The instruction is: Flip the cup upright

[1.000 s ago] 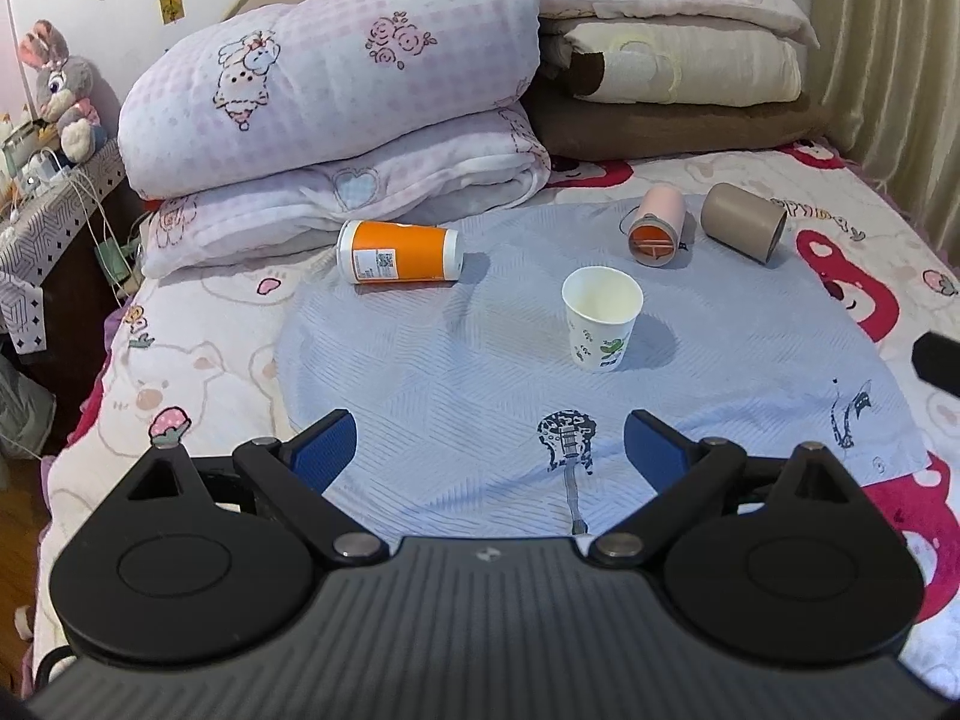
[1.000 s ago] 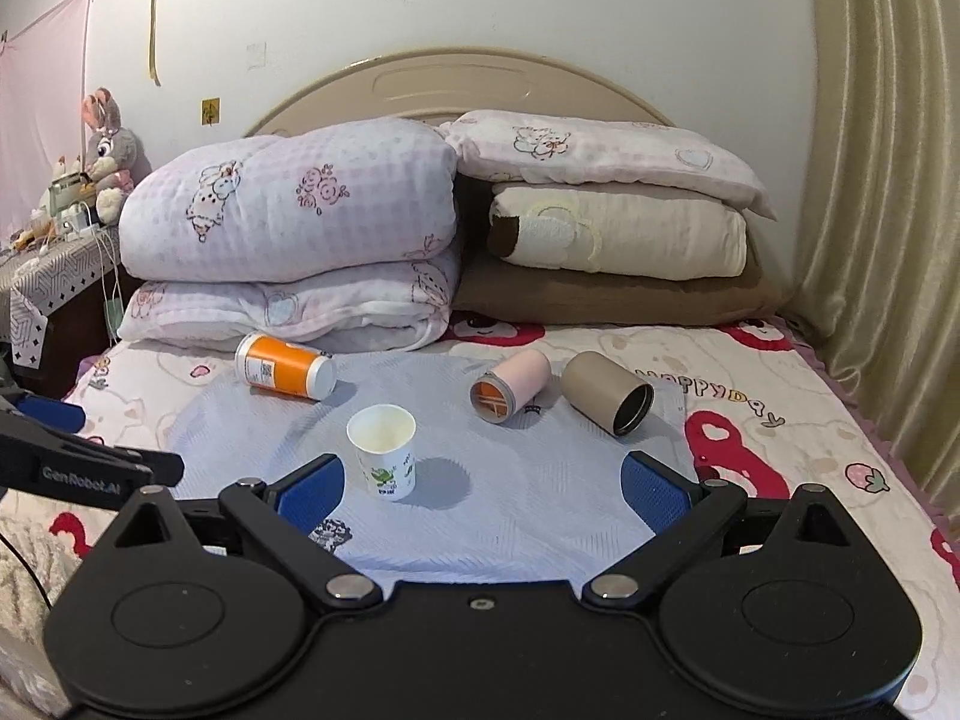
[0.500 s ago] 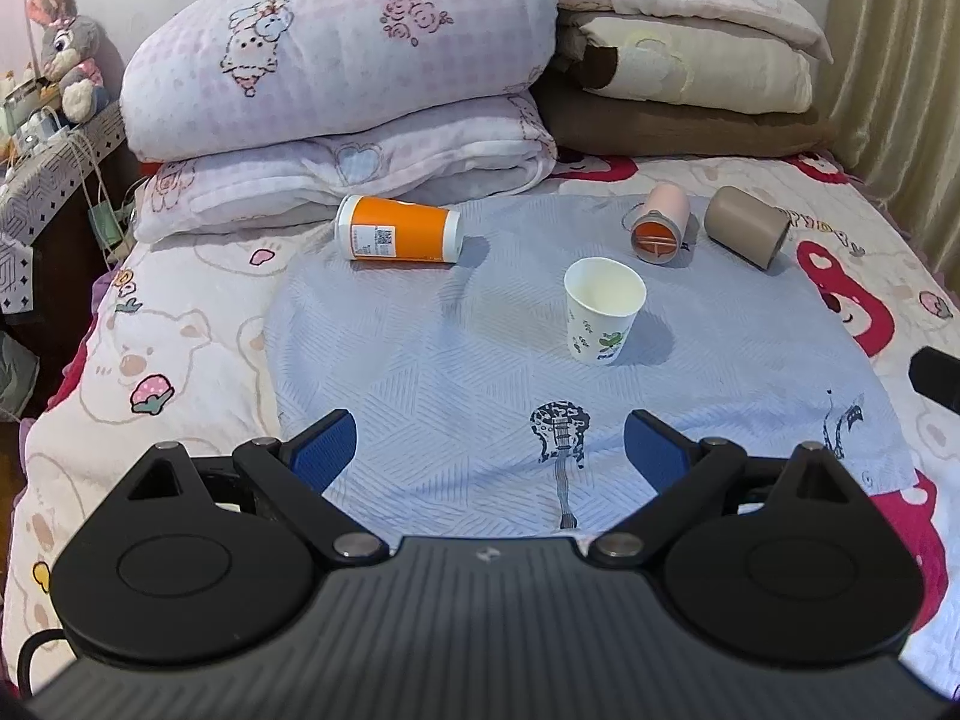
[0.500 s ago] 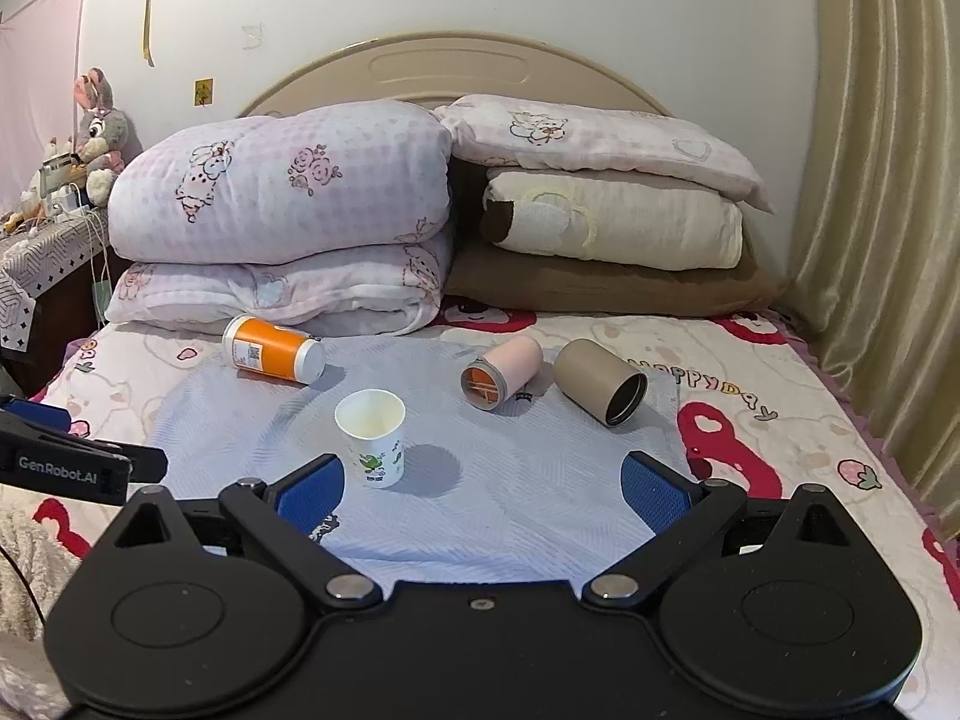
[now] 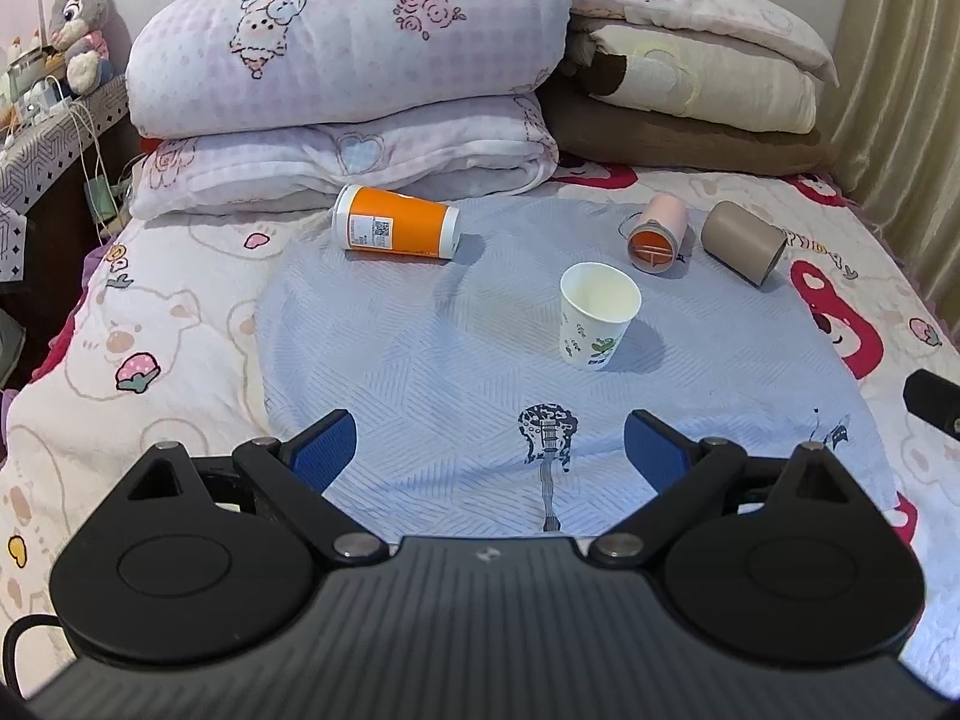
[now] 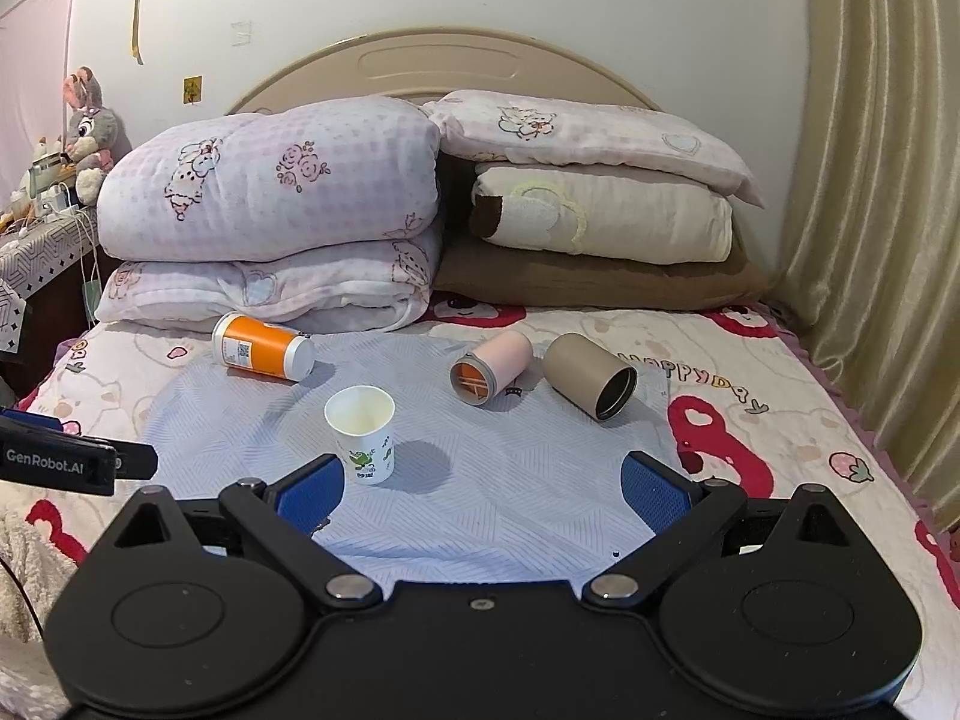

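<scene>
Left wrist view. My left claw [image 5: 489, 450] hangs released above the near part of the blue cloth [image 5: 420, 372], blue pads spread wide with nothing between them. Landmark: the white paper cup [image 5: 597, 324], which stands upright on the cloth, mouth up, green print on its side. Left of it and farther back, the orange cup [image 5: 396, 228] lies on its side at the cloth's far edge, just in front of the folded pink quilt [image 5: 348, 60]. Behind and slightly right of the paper cup, the pink cup [image 5: 657, 234] lies on its side, its orange interior facing me. Right of that, the tan cup [image 5: 741, 240] also lies on its side. A guitar print [image 5: 546, 438] sits on the cloth nearer me than the paper cup.

Right wrist view. My right claw [image 6: 483, 483] is likewise released and empty, low over the cloth [image 6: 510, 492]. The paper cup [image 6: 363, 435] stands just beyond my left pad, not touching it. Orange cup [image 6: 264, 348] back-left of it; pink cup [image 6: 492, 369] and tan cup [image 6: 591, 375] back-right, all three lying down. The left claw's body [image 6: 66, 462] shows at the left edge.
</scene>
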`<state>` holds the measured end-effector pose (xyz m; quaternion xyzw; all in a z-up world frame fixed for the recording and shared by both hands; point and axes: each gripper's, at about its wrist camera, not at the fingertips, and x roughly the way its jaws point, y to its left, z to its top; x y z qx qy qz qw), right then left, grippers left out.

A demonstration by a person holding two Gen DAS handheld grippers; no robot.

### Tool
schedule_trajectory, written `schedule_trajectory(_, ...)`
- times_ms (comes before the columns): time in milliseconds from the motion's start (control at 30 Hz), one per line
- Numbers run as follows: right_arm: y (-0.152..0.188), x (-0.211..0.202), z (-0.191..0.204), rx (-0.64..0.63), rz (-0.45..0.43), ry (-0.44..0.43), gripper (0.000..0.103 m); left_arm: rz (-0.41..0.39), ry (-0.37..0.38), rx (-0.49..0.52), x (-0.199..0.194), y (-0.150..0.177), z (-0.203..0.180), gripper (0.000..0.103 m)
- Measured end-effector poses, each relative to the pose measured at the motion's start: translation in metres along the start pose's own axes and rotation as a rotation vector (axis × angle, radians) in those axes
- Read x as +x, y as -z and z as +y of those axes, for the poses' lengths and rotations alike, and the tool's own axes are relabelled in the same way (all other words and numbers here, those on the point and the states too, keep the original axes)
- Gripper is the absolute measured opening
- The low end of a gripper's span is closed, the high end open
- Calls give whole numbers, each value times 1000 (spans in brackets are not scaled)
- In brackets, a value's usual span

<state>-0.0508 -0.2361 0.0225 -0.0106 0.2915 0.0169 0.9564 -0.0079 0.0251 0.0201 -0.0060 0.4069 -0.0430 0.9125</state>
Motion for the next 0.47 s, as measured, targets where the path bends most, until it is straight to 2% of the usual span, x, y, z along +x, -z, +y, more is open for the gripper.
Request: schedule_trajectory(467,2,0,-1,3,7,12,100,-5,-28,-19,-3,0,3,100)
